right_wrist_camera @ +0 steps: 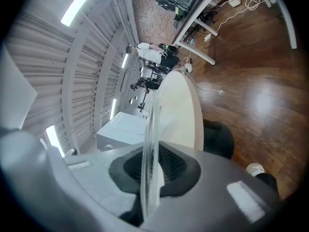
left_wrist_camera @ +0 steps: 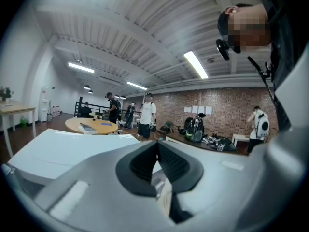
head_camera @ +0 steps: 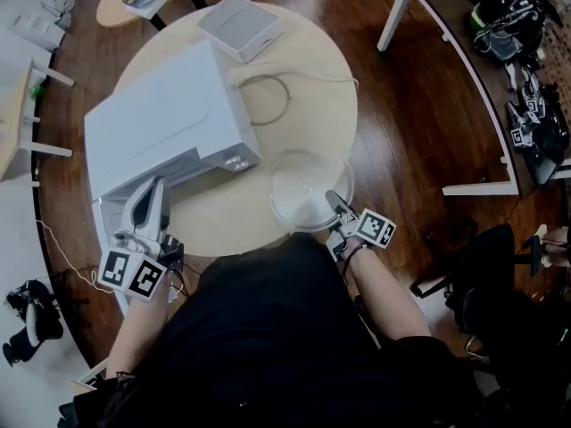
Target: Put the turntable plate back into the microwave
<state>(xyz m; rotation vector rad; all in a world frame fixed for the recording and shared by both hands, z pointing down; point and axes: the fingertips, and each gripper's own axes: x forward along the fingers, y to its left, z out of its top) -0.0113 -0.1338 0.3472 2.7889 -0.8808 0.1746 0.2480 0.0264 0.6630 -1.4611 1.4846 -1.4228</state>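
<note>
The clear glass turntable plate (head_camera: 303, 181) lies on the round pale table (head_camera: 308, 69), to the right of the white microwave (head_camera: 169, 119). My right gripper (head_camera: 332, 201) is at the plate's near rim. In the right gripper view the plate (right_wrist_camera: 152, 124) stands edge-on between the dark pads (right_wrist_camera: 176, 166), with the right gripper (right_wrist_camera: 150, 166) shut on it and the microwave (right_wrist_camera: 123, 127) beyond. My left gripper (head_camera: 153, 194) hovers at the microwave's front corner by its open door (head_camera: 105, 230). In the left gripper view the left gripper (left_wrist_camera: 157, 149) has its pads meeting at the tips, beside the microwave's top (left_wrist_camera: 53, 151).
A flat white box (head_camera: 239, 27) and a looped cable (head_camera: 268, 96) lie on the table's far side. White table legs (head_camera: 446, 61) and a black chair (head_camera: 500, 266) stand to the right. Several people (left_wrist_camera: 145, 115) stand far off by a brick wall.
</note>
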